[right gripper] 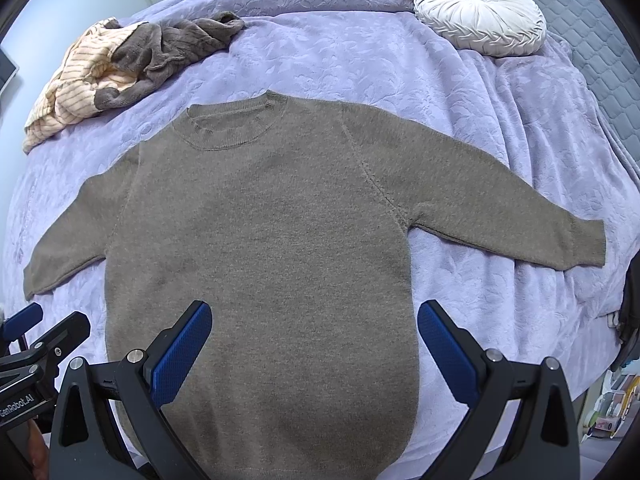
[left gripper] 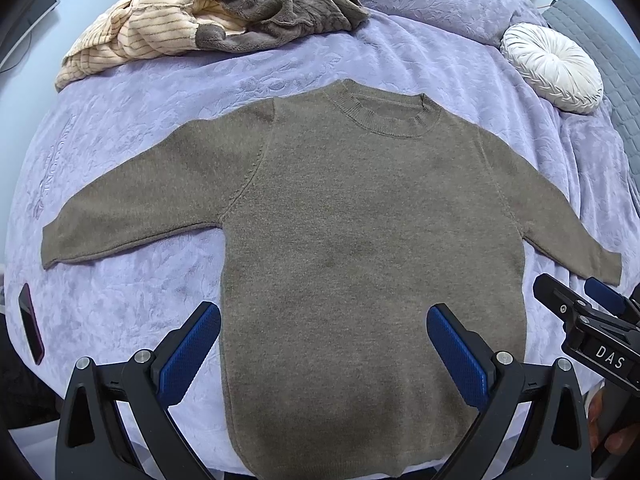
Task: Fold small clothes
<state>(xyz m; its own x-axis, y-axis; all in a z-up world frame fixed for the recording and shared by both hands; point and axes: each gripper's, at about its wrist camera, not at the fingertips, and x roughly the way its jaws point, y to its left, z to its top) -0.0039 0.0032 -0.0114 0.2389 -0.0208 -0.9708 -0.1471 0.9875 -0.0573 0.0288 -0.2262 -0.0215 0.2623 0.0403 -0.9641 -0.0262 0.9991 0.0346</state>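
Left gripper (left gripper: 324, 348): hovering over the near hem end of the sweater, jaws standing wide apart, gripping nothing.
Right gripper (right gripper: 314, 344): hanging just beside the left one over the same near end, spread equally wide, also carrying nothing.
Sweater (left gripper: 360, 220): lying flat and face up on the bedspread, hem nearest, ribbed collar farthest, both sleeves reaching outward; a small olive-brown knit, fine and matte.
Bedspread (left gripper: 132, 292): lying under the sweater, lilac plush embossed with leaves, soft and giving.
Phone (left gripper: 31, 322): a dark slab sitting left of the sweater's hem.
Clothes pile (left gripper: 192, 20): crumpled beyond the sweater's left shoulder, cream striped fleece tangled with grey plush.
Cushion (right gripper: 480, 16): resting beyond the sweater's right shoulder, round, white, pleated into a centre button.
Risk: a pinch is likely catching plush along with knit, dragging the sweater crooked; a one-layer grab would be leaving the fold lopsided.
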